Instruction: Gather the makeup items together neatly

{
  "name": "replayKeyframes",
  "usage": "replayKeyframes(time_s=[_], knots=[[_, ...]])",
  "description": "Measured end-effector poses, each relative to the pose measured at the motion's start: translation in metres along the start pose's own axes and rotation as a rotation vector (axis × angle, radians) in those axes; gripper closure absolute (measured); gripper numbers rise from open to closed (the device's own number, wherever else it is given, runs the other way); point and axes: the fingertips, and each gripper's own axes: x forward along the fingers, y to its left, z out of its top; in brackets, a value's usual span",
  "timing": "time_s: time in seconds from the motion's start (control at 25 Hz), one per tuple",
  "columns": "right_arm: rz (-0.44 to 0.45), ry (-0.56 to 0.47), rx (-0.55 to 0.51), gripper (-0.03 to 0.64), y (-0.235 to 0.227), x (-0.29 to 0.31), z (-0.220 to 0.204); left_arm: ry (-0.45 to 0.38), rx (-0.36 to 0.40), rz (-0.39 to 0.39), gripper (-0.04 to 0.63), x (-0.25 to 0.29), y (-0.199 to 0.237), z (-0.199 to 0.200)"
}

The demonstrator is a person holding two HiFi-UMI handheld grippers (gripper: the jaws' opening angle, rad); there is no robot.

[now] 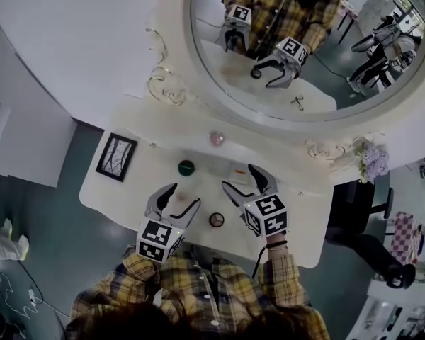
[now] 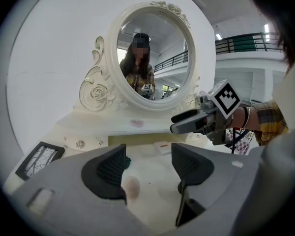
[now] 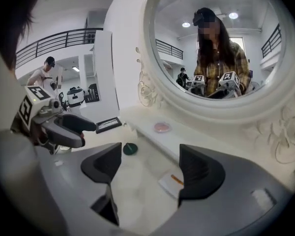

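The left tool (image 2: 148, 165) has its jaws wide apart with nothing gripped. Between them shows only bare surface (image 2: 157, 181) and a pale pink pad (image 2: 132, 187) that lies flat just beside the left jaw. What kind of item that pad is cannot be told. The right tool (image 3: 150, 163) also stands wide, and nothing is between its pads. It hovers above the surface, pointing slantwise down toward the mirror (image 1: 304, 48).

A flat white case (image 3: 171, 182) lies just beside the right tool's right jaw and partly under it. It is oblong, and an orange stripe runs slantwise across its far end. A round green lid (image 3: 130, 149) lies flat farther out, near the middle of the surface, beyond the tip of the left tool's left jaw. A round dark compact (image 1: 216, 219) lies between the two tools, close to the front edge by the person. A small pink dish (image 3: 162, 127) sits apart from these on the raised shelf (image 1: 191, 137) under the mirror.

The middle of the surface, between lid, case and compact, is open. A picture frame (image 1: 116, 156) lies at the left edge, well apart from the items. Flowers (image 1: 372, 158) stand past the right end.
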Motion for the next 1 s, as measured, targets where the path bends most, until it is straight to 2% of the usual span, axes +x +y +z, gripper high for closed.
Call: replayKeyframes(time_s=[0.48, 0.68, 1.0], knots=[[0.111, 0.121, 0.085, 0.262, 0.071, -0.015, -0.097, 0.002, 0.003, 0.016, 0.314, -0.003, -0.012, -0.009], [0.149, 0.181, 0.073, 0.264, 0.097, -0.007, -0.130, 0.012, 0.002, 0.013, 0.314, -0.007, -0.017, -0.015], [0.152, 0.229, 0.024, 0.264, 0.108, 0.003, -0.156, 0.022, 0.004, 0.003, 0.314, -0.010, -0.021, -0.022]])
